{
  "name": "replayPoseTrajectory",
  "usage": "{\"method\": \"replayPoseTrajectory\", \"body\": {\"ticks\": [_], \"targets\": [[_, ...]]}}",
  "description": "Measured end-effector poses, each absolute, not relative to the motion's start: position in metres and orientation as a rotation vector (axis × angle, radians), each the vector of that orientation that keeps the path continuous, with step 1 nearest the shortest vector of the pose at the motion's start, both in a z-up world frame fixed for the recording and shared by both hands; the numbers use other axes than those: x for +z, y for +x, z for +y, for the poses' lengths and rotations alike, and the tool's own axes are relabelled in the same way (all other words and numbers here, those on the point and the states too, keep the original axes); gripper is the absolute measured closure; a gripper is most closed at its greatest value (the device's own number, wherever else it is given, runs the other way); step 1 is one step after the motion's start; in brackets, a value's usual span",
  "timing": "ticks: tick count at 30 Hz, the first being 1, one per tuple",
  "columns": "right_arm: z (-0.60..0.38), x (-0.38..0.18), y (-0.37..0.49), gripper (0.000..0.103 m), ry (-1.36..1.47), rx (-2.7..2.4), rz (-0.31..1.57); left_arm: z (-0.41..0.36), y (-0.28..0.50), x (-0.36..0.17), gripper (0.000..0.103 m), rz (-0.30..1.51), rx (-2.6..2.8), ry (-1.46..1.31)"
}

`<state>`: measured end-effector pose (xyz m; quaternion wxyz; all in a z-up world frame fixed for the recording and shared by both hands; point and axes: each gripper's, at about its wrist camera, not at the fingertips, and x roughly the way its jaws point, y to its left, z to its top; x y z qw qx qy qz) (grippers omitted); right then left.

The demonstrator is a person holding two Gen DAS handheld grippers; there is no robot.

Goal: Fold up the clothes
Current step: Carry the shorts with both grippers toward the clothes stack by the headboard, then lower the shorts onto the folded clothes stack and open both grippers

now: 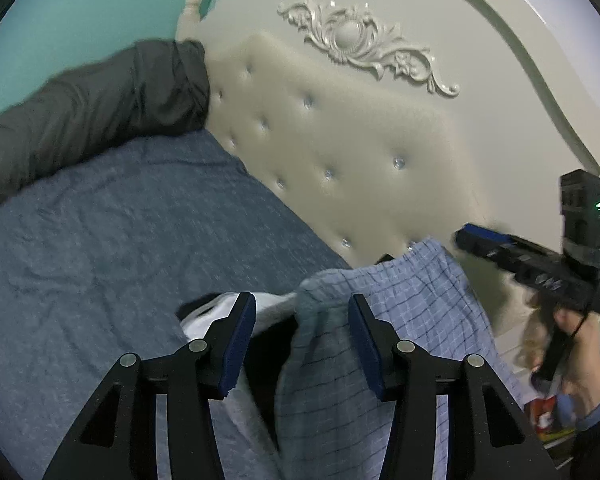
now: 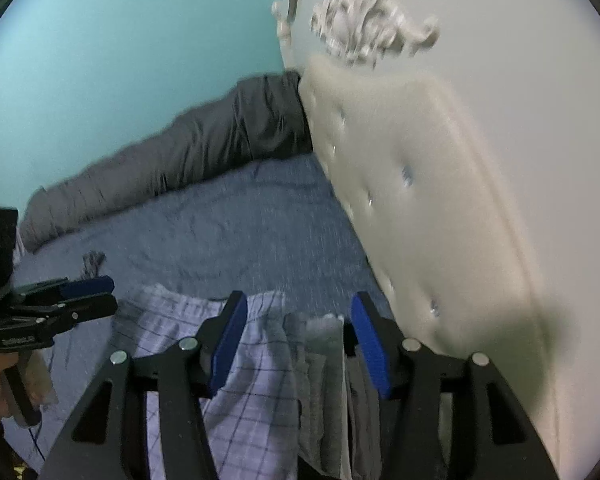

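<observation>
1. Blue-checked cloth, a light garment (image 1: 400, 320) with dark grid lines, lies bunched on the bed near the headboard, under and ahead of both tongs.
2. Grey and white folded pieces (image 2: 324, 344) sit just beside it on the headboard side.
3. The left tongs (image 1: 302, 320) stand partly open; a fold of the checked garment rises between the blue pads (image 1: 240, 340), which do not press on it.
4. The right tongs (image 2: 296, 320) are likewise partly open over the checked garment and the grey pieces, gripping nothing.
5. A hand (image 1: 580, 344) holds the right tool by its grip.
6. The blue-grey bedspread (image 1: 120, 240) covers the bed.
7. A dark grey quilt (image 1: 100, 100) lies rolled along the turquoise wall (image 2: 120, 60).
8. The cream tufted headboard (image 1: 340, 140) bears a carved ornament (image 1: 360, 40).
</observation>
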<state>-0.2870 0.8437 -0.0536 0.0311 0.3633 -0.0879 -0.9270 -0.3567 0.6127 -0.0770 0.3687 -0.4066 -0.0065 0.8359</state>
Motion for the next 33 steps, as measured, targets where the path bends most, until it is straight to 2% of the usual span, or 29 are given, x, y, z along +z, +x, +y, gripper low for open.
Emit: {"method": "replayPoseTrajectory", "body": {"ticks": [3,5,8,18,24,33], "targets": [[0.844,-0.044,-0.273,0.052,1.017,-2.810,-0.325,0.610,-0.352,-0.077,0.051,0.006,2.148,-1.021],[0.836,-0.044,-0.271,0.080,1.023,-2.772,-0.287,0.612,-0.348,-0.080,0.051,0.015,2.144,-1.011],[0.827,-0.056,-0.274,0.088,1.097,-2.739,-0.260,0.622,-0.346,-0.092,0.051,0.067,2.146,-1.041],[0.842,-0.099,-0.283,0.092,1.286,-2.756,-0.340,0.619,-0.353,-0.119,0.052,0.056,2.162,-1.101],[0.851,-0.079,-0.262,0.092,1.176,-2.785,-0.408,0.601,-0.337,-0.100,0.052,-0.002,2.171,-1.053],[0.820,-0.075,-0.197,0.092,1.119,-2.719,-0.323,0.585,-0.277,-0.106,0.052,0.021,2.092,-1.026]]}}
